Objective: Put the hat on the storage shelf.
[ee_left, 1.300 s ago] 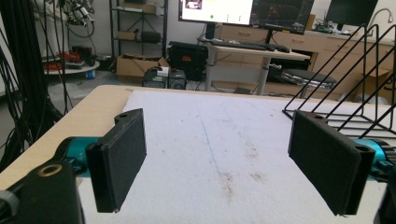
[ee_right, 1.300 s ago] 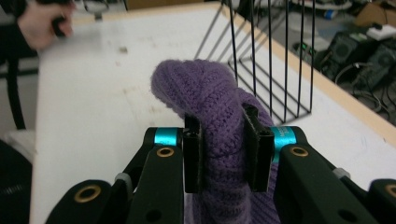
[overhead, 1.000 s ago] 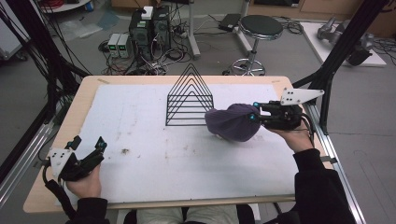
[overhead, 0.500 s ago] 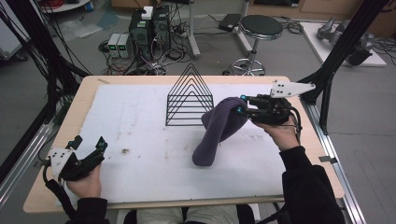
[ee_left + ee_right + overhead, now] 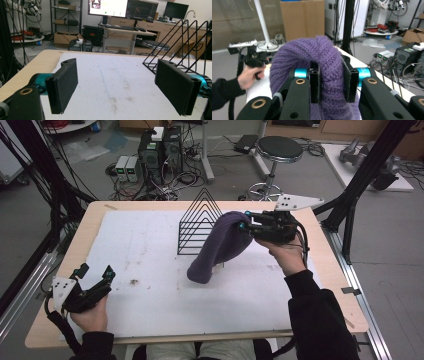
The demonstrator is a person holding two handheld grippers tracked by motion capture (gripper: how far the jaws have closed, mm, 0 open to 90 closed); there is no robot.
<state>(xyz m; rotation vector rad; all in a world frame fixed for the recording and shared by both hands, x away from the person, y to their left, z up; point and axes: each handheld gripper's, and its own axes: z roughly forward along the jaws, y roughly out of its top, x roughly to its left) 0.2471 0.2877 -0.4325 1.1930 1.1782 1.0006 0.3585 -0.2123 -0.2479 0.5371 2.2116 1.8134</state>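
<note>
Down at the near-left corner of the bench (image 5: 150, 330), left gripper (image 5: 95, 281) rests, jaws wide and empty. Farther right, right gripper (image 5: 243, 226) clamps a purple knitted wool hat (image 5: 220, 247), dangling beside the black wire rack (image 5: 199, 225) — soft, light, floppy; its thick folded edge looks like the best place to pinch.

1. One purple knit hat (image 5: 220, 245), hanging over the table's middle.
2. One black wire rack (image 5: 196, 222), near the table's far edge.
3. Two grippers: the left gripper (image 5: 95, 272) at the near left corner, the right gripper (image 5: 243, 225) toward the far right.
4. One white mat (image 5: 150, 305) covering the table (image 5: 345, 305).
</note>
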